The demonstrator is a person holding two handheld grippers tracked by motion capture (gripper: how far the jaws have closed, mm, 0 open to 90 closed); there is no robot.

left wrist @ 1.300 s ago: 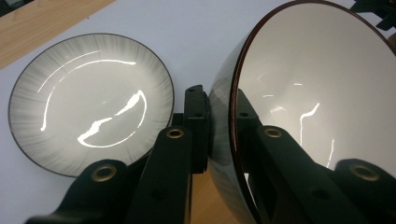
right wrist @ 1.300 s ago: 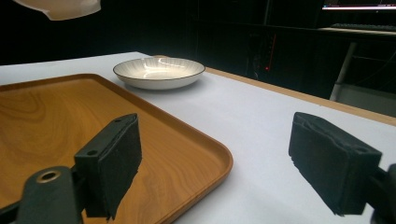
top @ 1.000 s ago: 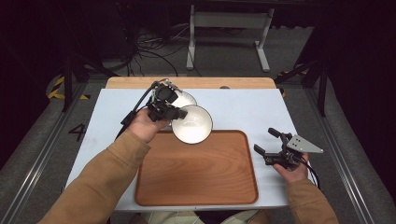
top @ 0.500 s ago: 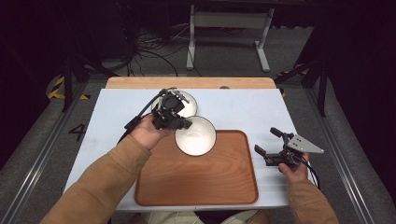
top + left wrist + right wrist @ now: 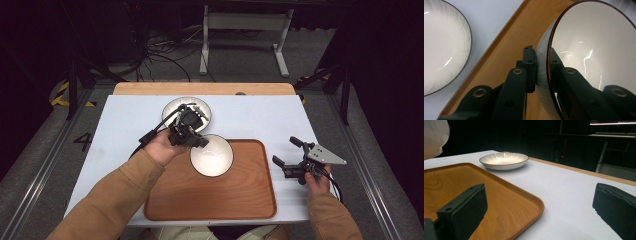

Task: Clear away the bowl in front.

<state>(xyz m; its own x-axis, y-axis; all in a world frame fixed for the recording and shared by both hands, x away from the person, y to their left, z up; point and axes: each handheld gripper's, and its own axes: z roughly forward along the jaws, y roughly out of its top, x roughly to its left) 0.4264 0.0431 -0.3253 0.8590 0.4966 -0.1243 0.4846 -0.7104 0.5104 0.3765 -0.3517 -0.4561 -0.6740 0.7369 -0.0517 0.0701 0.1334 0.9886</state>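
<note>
The left gripper was pinching the rim of a white bowl with a dark edge, one pad outside the wall and one inside, as the left gripper view showed plainly. In the high view the bowl sat at the centre of the frame, over the upper left corner of the wooden tray. Whether its base had already met the tray or hung just above it could not be told; in the left gripper view it looked tilted, with the tray's wood showing below it.

A shallow plate lay on the pale tabletop above the tray, in the upper middle of the frame, with the gripper partly in front of it. In the right gripper view it stood in the upper left, beyond the tray's rounded corner.

The right gripper rested at the right of the frame, just beside the tray's right edge, its jaws spread wide and holding nothing.

Judged from this, the work was partway done: the bowl had been brought to the tray but not let go, and the plate, if it was meant for the tray too, lay untouched outside it. The rest of the tray was bare.

The only writing to be read was a dark figure 4 on the floor at the left of the frame; bowl, plate and tray bore no label or brand.
</note>
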